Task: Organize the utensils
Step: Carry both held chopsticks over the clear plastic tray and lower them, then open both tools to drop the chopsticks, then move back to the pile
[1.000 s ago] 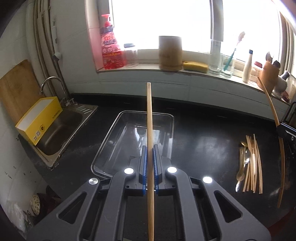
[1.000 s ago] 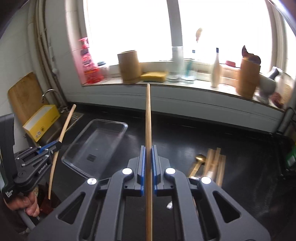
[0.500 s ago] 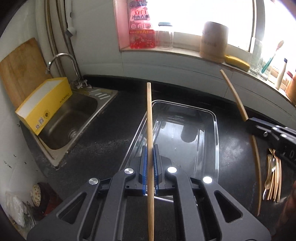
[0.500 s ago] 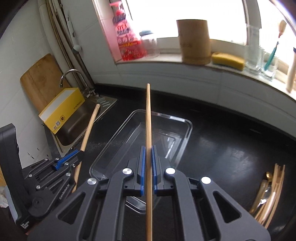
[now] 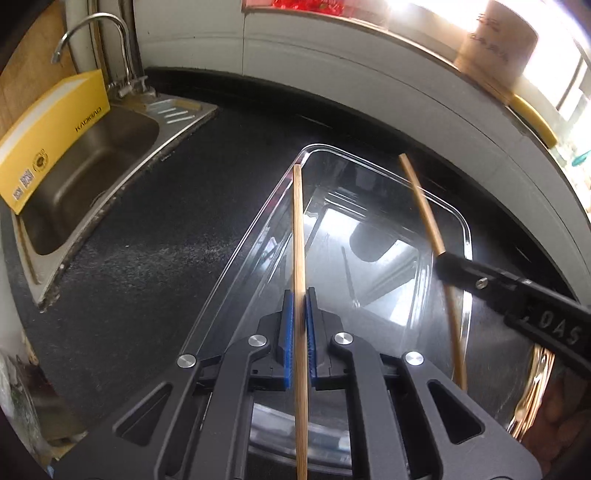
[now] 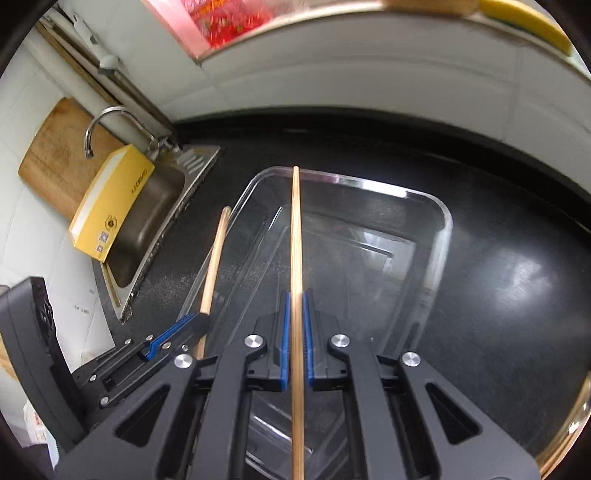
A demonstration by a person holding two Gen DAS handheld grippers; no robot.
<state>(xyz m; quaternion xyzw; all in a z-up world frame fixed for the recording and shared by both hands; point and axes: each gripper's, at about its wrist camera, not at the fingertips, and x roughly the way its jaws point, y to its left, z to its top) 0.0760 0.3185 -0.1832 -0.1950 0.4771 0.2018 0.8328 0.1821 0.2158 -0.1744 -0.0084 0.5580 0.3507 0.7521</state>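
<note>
Over clear tray, left chopstick and right chopstick pointing lengthwise, tips forward

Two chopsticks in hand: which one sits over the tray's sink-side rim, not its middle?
The left gripper's chopstick: it runs along the clear tray's sink-side rim; the right gripper's chopstick hangs over its middle.

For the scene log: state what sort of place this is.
Most likely a home kitchen: a stainless steel sink with a curved chrome tap set into a black speckled countertop, and a wooden cutting board leaning against the tiled wall.
</note>
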